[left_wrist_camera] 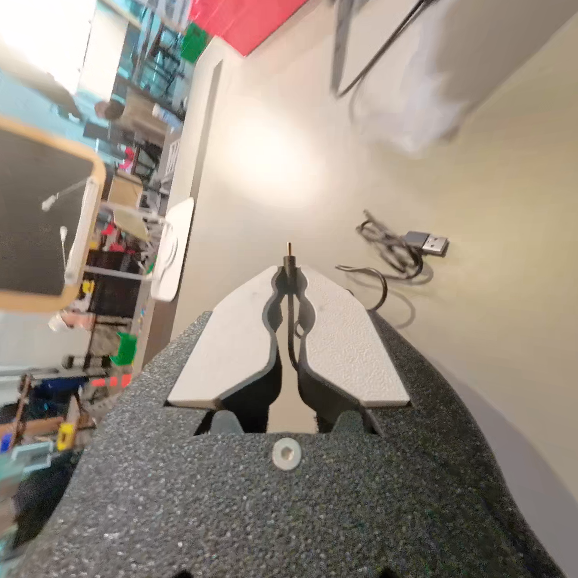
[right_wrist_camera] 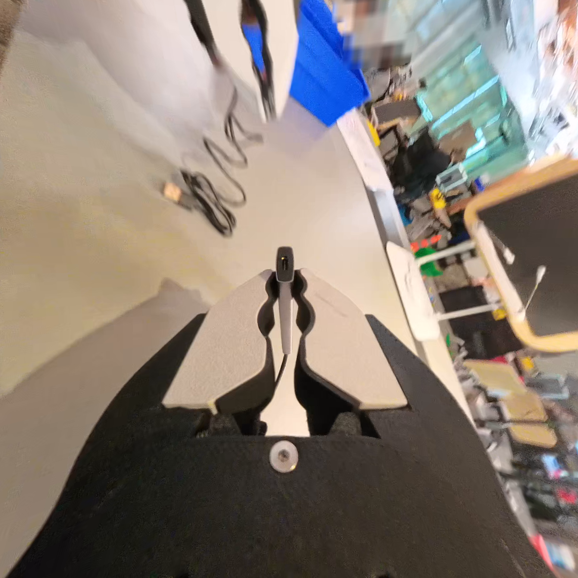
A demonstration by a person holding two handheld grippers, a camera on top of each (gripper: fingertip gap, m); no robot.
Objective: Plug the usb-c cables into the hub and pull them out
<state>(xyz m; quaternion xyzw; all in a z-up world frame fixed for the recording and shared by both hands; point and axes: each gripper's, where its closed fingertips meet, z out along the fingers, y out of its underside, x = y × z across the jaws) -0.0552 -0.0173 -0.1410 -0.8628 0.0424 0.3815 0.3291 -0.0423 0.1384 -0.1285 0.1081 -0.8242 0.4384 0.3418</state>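
Note:
My left gripper (left_wrist_camera: 289, 271) is shut on a black usb-c cable plug (left_wrist_camera: 288, 261). The plug's metal tip sticks out past the fingertips, and its thin black cable runs back between the fingers. My right gripper (right_wrist_camera: 285, 274) is shut on a slim grey piece with a black front end (right_wrist_camera: 284, 261), seen edge-on. It looks like the hub, and a thin cable trails from its rear. Both are held above the pale table (left_wrist_camera: 312, 131). A coiled grey cable with a USB-A plug (left_wrist_camera: 428, 244) lies on the table; it also shows in the right wrist view (right_wrist_camera: 215, 203).
A white power strip (left_wrist_camera: 171, 250) (right_wrist_camera: 413, 294) lies at the table edge. A red box (left_wrist_camera: 247, 18) and a blue bin (right_wrist_camera: 322, 68) stand at the far end. A black chair with a wooden rim (right_wrist_camera: 531, 250) stands beyond the edge. Blurred dark cables (right_wrist_camera: 231, 147) trail across the table.

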